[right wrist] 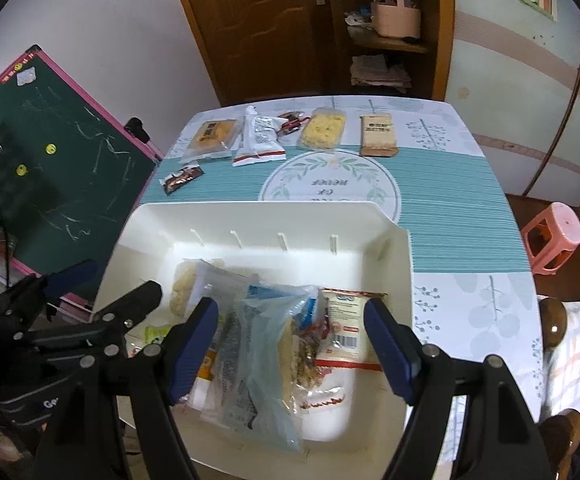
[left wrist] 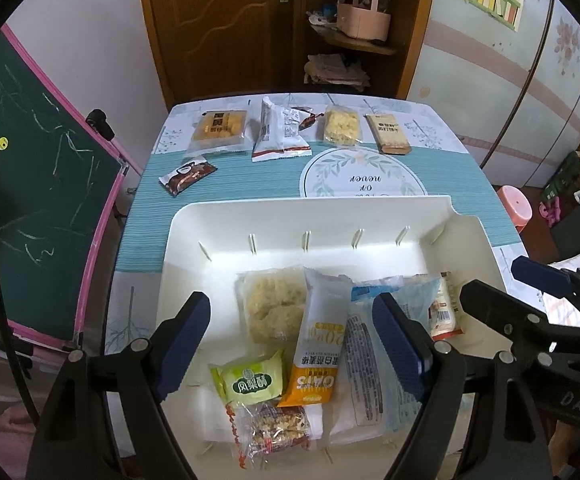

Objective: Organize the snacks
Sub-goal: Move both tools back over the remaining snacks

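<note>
Left wrist: oat bar [left wrist: 314, 354] lengthwise toward far rim; both hand-held grippers agape, empty.

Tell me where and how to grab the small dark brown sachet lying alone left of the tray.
Grip the small dark brown sachet across its short width at mid-length, coming from above: it lies flat and diagonal on the teal striped table mat, clear of other packets, so jaws should turn square to its long axis.

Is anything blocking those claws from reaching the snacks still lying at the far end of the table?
Nothing blocks them; the white bin sits between both open grippers and the far snack row, so they reach over it.
</note>
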{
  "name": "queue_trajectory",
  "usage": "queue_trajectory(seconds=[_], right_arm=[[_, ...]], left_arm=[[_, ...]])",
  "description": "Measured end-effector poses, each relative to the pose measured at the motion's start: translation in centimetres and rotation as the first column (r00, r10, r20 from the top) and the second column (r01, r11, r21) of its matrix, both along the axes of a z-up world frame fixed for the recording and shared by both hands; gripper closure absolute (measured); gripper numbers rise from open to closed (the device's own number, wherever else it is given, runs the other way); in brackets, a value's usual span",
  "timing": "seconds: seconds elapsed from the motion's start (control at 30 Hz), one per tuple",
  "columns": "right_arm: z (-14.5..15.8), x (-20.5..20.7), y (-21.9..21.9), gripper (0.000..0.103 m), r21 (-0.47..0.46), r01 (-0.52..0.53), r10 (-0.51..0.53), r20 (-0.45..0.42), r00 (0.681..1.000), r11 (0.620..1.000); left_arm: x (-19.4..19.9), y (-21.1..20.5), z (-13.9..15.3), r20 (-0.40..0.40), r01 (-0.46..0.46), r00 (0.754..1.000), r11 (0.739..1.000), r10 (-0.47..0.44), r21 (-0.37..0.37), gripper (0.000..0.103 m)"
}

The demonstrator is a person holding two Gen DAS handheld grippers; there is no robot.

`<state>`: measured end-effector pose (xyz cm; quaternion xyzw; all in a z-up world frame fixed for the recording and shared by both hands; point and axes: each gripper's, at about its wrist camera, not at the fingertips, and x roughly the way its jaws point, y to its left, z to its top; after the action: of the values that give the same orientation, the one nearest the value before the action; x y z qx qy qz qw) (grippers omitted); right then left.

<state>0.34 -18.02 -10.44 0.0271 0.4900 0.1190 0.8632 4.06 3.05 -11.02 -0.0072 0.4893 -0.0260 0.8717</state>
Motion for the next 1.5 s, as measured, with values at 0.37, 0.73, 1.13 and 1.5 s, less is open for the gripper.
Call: queue_trajectory(seconds=[0.37,0.73,1.13,1.5], right_arm=[[3.7,4.2,0.4,0.027,-0.001,0.004,-0.004,0.116,0.993,1.000],[9.1,12.9,2.9,0.027,-0.130,-0.019,0.051,0.242,0.969,0.991],[4.5,26.4,7.2,0.027,-0.054,-0.037,0.039,0.049,0.998,0.998],[-6.9,31.0,11.9,0.027,-0.004,-0.033,0.031,-0.185,0.982,0.999]], left_arm=[[4.6,4.0,4.6,0.125,-0.020,0.992,0.988,0.001,0.151,0.021],[15.3,11.0,9.4,0.183,-0.109,0.981,0.967,0.067,0.231,0.021],[25.3,13.8,-2.2,-0.086,0.093,0.994,0.953,-0.071,0.288,0.021],[26.0,11.3,-12.3,-0.280,0.271,0.942,0.914,-0.187,0.301,0.021]])
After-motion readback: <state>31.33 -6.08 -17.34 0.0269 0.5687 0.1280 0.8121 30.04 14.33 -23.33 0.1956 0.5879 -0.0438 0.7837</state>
